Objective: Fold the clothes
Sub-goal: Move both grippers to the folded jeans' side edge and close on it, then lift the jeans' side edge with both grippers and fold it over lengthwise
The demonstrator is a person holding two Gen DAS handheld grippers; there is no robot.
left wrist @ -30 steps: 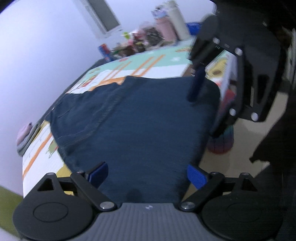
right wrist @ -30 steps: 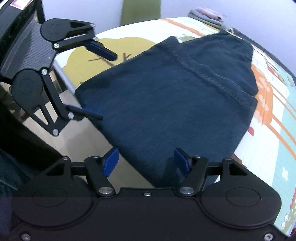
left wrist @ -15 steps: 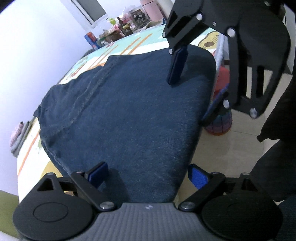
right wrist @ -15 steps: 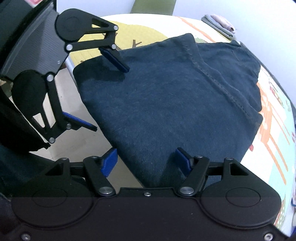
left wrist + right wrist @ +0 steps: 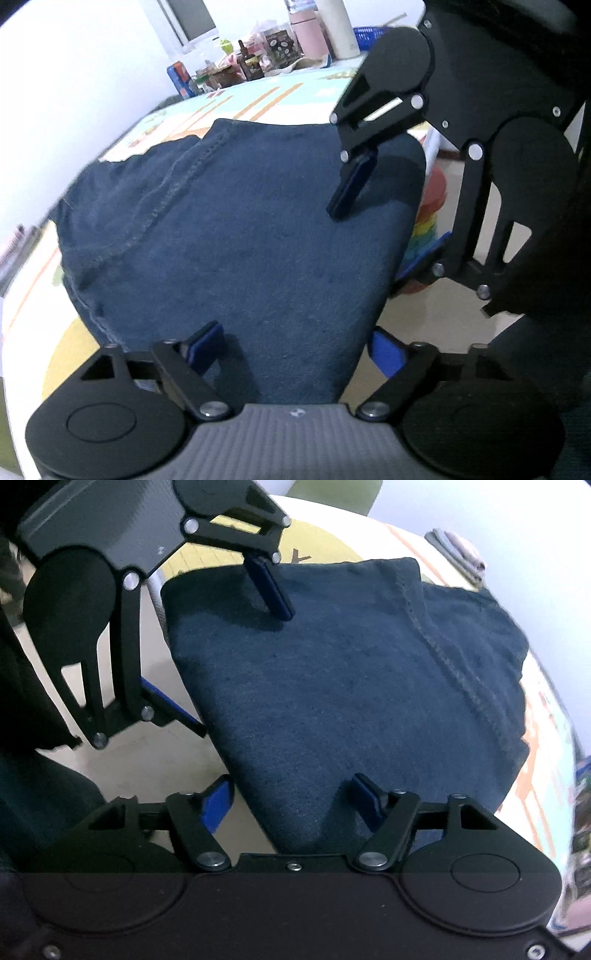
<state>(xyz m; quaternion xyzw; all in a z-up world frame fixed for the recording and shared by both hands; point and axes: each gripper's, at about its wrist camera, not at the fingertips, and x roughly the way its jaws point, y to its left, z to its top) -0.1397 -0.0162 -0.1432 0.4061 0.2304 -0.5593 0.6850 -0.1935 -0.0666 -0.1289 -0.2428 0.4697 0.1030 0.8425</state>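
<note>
**Two claws straddling the jeans' edge**

Folded dark jeans (image 5: 240,236) are lying on a patterned worktop (image 5: 295,107), their near edge overhanging. The left claw (image 5: 295,347) and right claw (image 5: 291,794) are both closing, each with the denim edge between its blue fingers (image 5: 386,352), not yet pinching.

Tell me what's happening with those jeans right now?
A person is working on dark blue jeans spread over a patterned table, one hand-held gripper in each hand. Both straddle the folded edge that hangs over the near side, one finger above the cloth and one below. The left hand-held gripper and the right hand-held gripper are both closing with denim between their jaws, but the pads do not press on it yet. Nothing is lifted.
</note>
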